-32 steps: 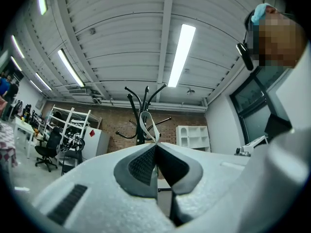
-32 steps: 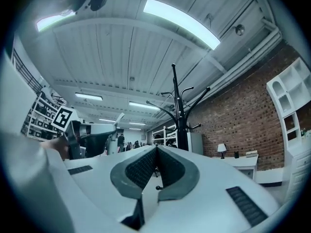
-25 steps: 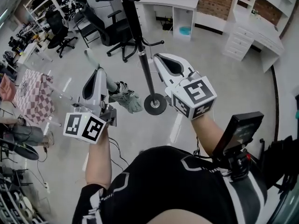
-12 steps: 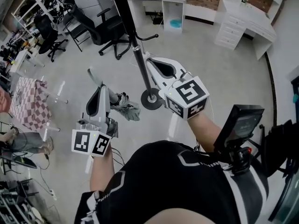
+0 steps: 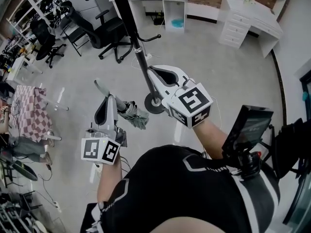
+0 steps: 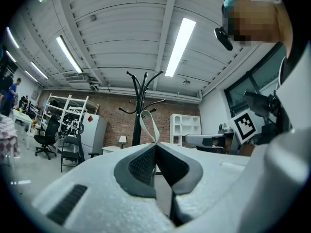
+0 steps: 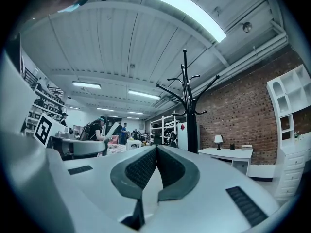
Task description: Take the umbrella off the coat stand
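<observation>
Both grippers have sunk lower: left gripper (image 5: 110, 98) clenched on the strap (image 6: 148, 124), umbrella (image 5: 133, 114) dangling centre-left, clear of the coat stand (image 5: 138, 57), right gripper (image 5: 151, 71) pinched together, empty, so removal looks done.

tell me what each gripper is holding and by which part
The left gripper is shut on the umbrella, pinching its pale strap loop at the jaw tips. The right gripper has its jaws together on nothing.

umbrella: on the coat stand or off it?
Off. The umbrella hangs folded at the left gripper, whose jaws are shut on its strap loop, apart from the coat stand.
</observation>
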Demonstrator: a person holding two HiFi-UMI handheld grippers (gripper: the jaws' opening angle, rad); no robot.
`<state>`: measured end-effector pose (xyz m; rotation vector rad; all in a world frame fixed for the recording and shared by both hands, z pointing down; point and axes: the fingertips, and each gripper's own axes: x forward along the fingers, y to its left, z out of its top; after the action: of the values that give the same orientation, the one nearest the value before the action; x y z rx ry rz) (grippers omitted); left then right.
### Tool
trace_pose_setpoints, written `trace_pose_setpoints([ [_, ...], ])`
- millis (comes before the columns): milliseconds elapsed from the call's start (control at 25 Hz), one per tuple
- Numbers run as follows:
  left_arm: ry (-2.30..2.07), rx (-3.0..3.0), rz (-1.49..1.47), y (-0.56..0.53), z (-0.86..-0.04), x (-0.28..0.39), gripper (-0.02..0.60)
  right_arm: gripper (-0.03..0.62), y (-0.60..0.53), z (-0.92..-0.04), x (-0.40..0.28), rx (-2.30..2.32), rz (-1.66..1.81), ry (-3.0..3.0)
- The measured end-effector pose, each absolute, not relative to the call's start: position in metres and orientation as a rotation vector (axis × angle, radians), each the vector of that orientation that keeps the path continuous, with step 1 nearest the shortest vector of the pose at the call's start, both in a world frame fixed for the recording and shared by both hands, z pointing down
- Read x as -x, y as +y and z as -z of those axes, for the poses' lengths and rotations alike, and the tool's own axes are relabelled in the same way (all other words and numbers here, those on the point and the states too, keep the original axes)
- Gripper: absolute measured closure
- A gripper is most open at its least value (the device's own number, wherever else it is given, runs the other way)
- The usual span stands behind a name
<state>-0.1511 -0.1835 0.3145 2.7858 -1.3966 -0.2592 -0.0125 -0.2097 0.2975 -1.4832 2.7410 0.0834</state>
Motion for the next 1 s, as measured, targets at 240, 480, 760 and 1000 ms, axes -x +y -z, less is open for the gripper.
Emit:
trace_pose_setpoints([
  [240,-1.415,-2.769,0.255,-0.184,-0.32,0.156,0.569,0.591,-0.207,-0.299,0.014,1.496,-0.094,2.728],
  [480,-1.444,-2.772,0.244,-0.184,-0.321,0.16,0.569,0.591,-0.207,-0.301,0.017,1.516,-0.103,2.73],
  [760,-1.457,-2.748,0.249,-0.184,-0.323,0.165,0.569,0.591,-0.208,-0.302,0.02,1.522,-0.097,2.727],
  [1000,-1.422,-2.77,0.239,-0.18,-0.325,0.157,0.569,0.591,-0.211,-0.304,0.019,1.526,-0.091,2.735],
])
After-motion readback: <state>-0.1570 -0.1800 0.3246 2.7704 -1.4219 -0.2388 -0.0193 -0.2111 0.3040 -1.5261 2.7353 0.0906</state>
